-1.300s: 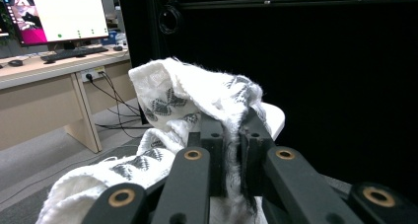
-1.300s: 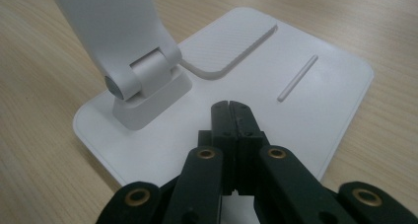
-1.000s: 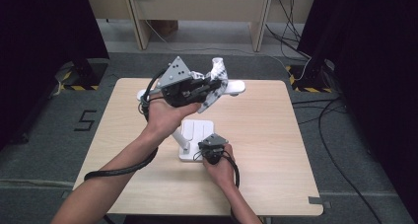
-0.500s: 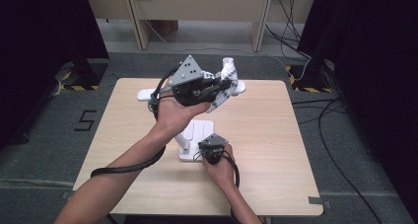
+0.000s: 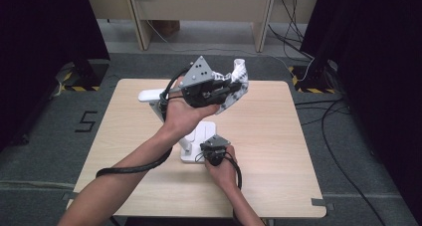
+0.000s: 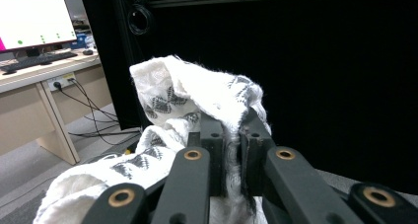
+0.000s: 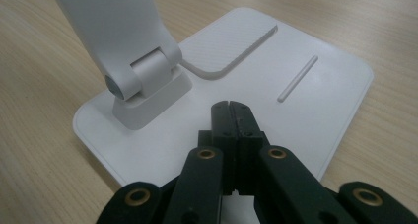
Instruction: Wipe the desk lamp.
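Left gripper view: cloth (image 6: 197, 93) in claw (image 6: 230, 130)

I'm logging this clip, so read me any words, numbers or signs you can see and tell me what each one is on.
"5": marked large on the grey floor left of the table.
The monitor in the left gripper view shows coloured dots, too blurred to read.
Nothing is written on the white stand base or the patterned cloth.

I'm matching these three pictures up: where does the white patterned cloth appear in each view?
High view: the white patterned cloth is above the table's far middle, clamped in the left gripper.
Left gripper view: the cloth is centre-left, bunched over and between the closed jaws.
Right gripper view: not in it; the right gripper rests shut on the white lamp base.
Shared landmark: the lamp base, beneath the cloth in the high view.
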